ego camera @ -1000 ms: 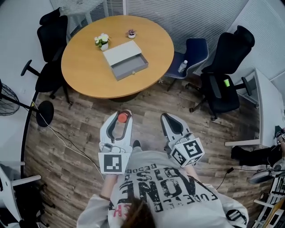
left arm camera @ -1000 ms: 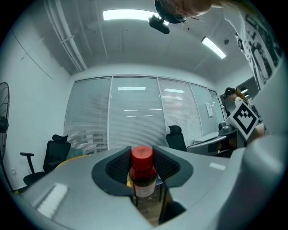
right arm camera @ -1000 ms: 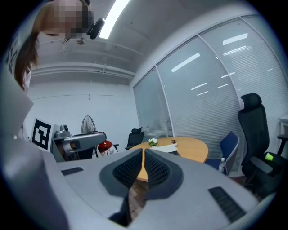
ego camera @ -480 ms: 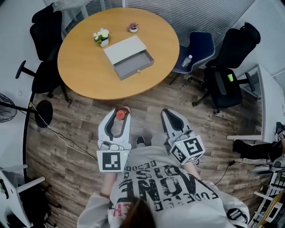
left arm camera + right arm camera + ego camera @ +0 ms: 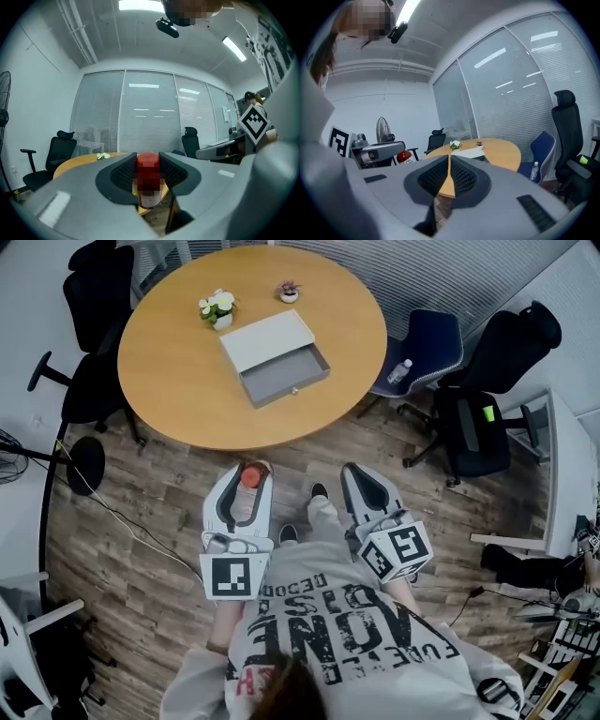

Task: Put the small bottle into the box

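Observation:
My left gripper is shut on a small bottle with a red cap, held upright between the pads over the wooden floor. In the left gripper view the small bottle fills the gap between the jaws. My right gripper is beside it, shut with nothing between its pads. The box, a grey open drawer box, lies on the round wooden table ahead; both grippers are short of the table's near edge. From the right gripper view the box shows on the table.
A small white flower pot and a tiny plant stand on the table behind the box. Office chairs surround it; a blue chair carries a water bottle. A fan base and cable lie at left.
Both grippers and the person have moved forward toward the table, which now sits closer. The left gripper still holds the bottle.

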The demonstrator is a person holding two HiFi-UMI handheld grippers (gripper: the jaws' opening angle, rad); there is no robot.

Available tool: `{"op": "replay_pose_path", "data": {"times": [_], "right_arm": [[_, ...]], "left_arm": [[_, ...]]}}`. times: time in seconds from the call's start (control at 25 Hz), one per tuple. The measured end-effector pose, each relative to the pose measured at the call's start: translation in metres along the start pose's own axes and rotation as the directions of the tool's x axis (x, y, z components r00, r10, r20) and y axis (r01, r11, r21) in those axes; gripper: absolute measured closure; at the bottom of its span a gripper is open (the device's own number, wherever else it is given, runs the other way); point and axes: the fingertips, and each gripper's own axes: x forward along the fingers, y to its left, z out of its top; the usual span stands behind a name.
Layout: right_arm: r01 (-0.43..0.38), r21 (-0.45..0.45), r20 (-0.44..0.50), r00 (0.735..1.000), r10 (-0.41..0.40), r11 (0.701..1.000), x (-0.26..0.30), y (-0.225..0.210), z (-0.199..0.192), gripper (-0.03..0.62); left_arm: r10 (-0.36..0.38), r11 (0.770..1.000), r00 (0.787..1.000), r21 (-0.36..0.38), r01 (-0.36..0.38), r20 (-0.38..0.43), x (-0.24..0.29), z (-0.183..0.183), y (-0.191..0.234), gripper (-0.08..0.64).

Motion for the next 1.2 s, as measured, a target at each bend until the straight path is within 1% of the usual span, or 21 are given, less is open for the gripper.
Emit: {"op": "replay_pose_path", "data": {"times": [0.24, 0.36, 0.68, 0.8, 0.96, 1.2], "right_arm": [[-0.038, 0.01, -0.011, 0.999, 0.038, 0.999, 0.032, -0.044, 0.008, 0.571], [-0.07, 0.008, -0.022, 0.997, 0.07, 0.998, 0.051, -0.068, 0.017, 0.571], [-0.147, 0.0, -0.033, 0.989, 0.147, 0.989, 0.092, -0.124, 0.039, 0.571], [-0.165, 0.002, -0.04, 0.986, 0.165, 0.986, 0.099, -0.141, 0.042, 0.571], [-0.164, 0.016, -0.042, 0.986, 0.164, 0.986, 0.104, -0.166, 0.042, 0.571], [-0.18, 0.034, -0.05, 0.982, 0.181, 0.983, 0.108, -0.179, 0.038, 0.571]], "left_arm": [[0.048, 0.999, 0.999, 0.018, -0.048, 0.002, 0.048, 0.005, 0.004, 0.407], [0.078, 0.996, 0.997, 0.041, -0.079, 0.027, 0.077, 0.008, 0.005, 0.407], [0.155, 0.986, 0.986, 0.049, -0.158, 0.056, 0.146, 0.021, 0.004, 0.407], [0.178, 0.982, 0.982, 0.052, -0.181, 0.059, 0.162, 0.025, 0.001, 0.407], [0.202, 0.977, 0.978, 0.055, -0.204, 0.052, 0.179, 0.024, -0.005, 0.407], [0.234, 0.97, 0.971, 0.046, -0.237, 0.055, 0.189, 0.023, -0.008, 0.407]]}}
